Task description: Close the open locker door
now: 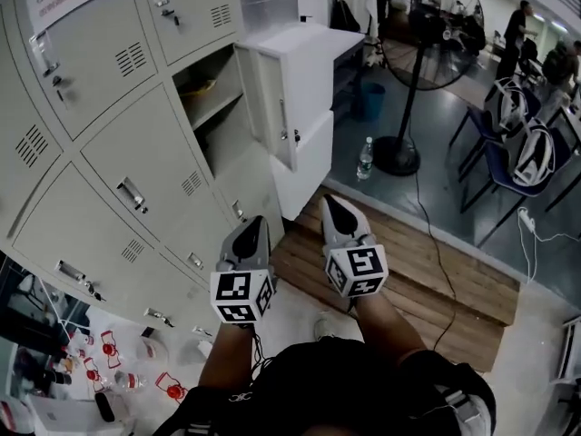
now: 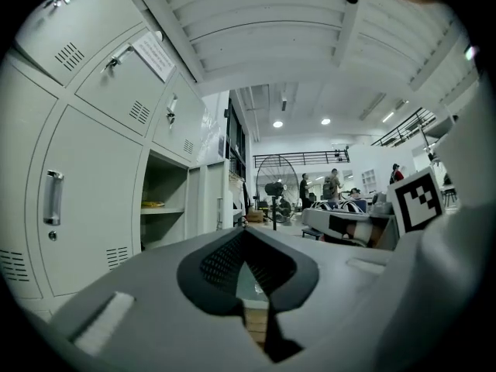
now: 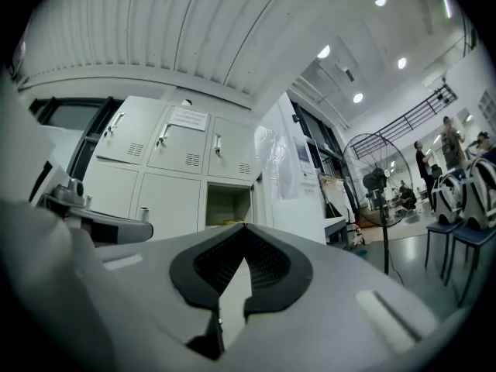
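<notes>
A bank of pale grey lockers (image 1: 109, 153) fills the left of the head view. One locker stands open, its door (image 1: 272, 103) swung out to the right, and something yellow lies on its shelf (image 1: 201, 87). My left gripper (image 1: 254, 230) and right gripper (image 1: 334, 209) are held side by side below the open door, well short of it, both shut and empty. The left gripper view has the open compartment (image 2: 164, 208) at left, beyond the left gripper (image 2: 245, 232). The right gripper view shows the opening (image 3: 227, 205) straight ahead, above the right gripper (image 3: 246, 228).
A wooden platform (image 1: 408, 271) lies under the grippers. A standing fan (image 1: 427, 34) with a round base, a water bottle (image 1: 365, 158) and a cable are on the floor to the right. Chairs with bags (image 1: 531, 153) stand at far right. Small items lie on a white surface (image 1: 118, 361) at lower left.
</notes>
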A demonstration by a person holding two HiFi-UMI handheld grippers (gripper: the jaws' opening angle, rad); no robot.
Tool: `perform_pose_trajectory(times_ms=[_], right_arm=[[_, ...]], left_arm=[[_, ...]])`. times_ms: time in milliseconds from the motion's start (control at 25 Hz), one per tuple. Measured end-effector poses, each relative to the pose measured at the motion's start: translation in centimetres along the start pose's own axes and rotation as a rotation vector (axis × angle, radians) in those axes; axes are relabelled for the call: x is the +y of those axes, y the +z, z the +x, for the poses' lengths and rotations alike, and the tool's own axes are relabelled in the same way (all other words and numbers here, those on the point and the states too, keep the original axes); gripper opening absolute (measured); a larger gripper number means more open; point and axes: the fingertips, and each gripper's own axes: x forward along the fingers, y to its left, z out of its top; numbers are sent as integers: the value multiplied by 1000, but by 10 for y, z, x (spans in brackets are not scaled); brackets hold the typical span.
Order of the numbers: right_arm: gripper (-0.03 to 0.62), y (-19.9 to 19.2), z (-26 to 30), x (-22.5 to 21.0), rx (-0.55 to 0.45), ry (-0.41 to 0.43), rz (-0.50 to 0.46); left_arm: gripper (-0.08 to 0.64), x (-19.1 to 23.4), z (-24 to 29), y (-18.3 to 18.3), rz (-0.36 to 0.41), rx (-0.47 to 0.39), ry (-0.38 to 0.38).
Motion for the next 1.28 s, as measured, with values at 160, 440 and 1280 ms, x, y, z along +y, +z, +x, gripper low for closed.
perform_pose_trajectory(times_ms=[160,440,1280], right_arm=[[11,4,42,-35,0,29,22],[12,4,87,-64,3,67,19],[227,7,202,-61,-24,214,27]], left_arm=[[0,8,49,8,-1,-17,38],[0,18,96,7,-13,-10,59],[0,83,113,-7,-14,28,120]])
